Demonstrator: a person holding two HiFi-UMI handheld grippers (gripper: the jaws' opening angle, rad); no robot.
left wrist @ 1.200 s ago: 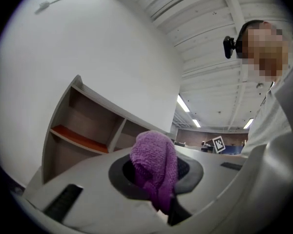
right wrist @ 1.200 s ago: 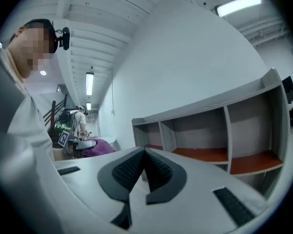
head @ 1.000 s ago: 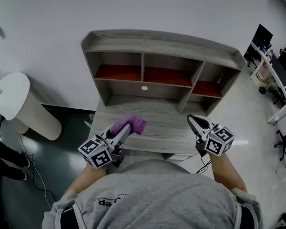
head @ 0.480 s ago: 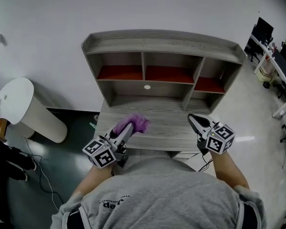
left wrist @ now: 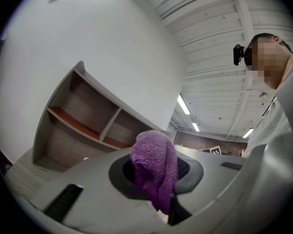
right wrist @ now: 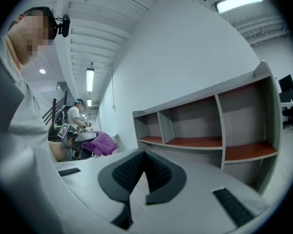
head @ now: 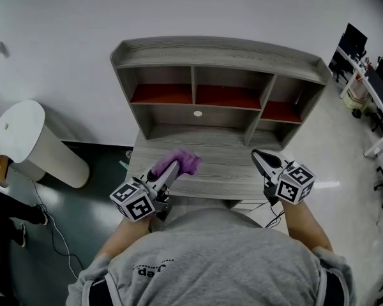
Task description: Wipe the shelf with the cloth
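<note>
A grey wooden shelf unit (head: 220, 51) with red-floored compartments (head: 228, 98) stands on the back of a grey desk (head: 223, 164). My left gripper (head: 172, 166) is shut on a purple cloth (head: 180, 162), held just above the desk's left front. In the left gripper view the cloth (left wrist: 155, 168) bulges out from between the jaws. My right gripper (head: 260, 159) hovers over the desk's right front, shut with nothing in it. In the right gripper view its jaws (right wrist: 144, 172) meet, and the cloth (right wrist: 101, 144) shows far left, the shelf (right wrist: 210, 123) ahead.
A white round-topped stand (head: 18, 133) is on the floor at the left. Office desks and chairs (head: 370, 75) stand at the far right. A white wall (head: 179, 8) rises behind the shelf unit.
Both grippers have stayed nearly in place; the left one with the cloth has edged slightly forward and to the right. The view has shifted a little.
</note>
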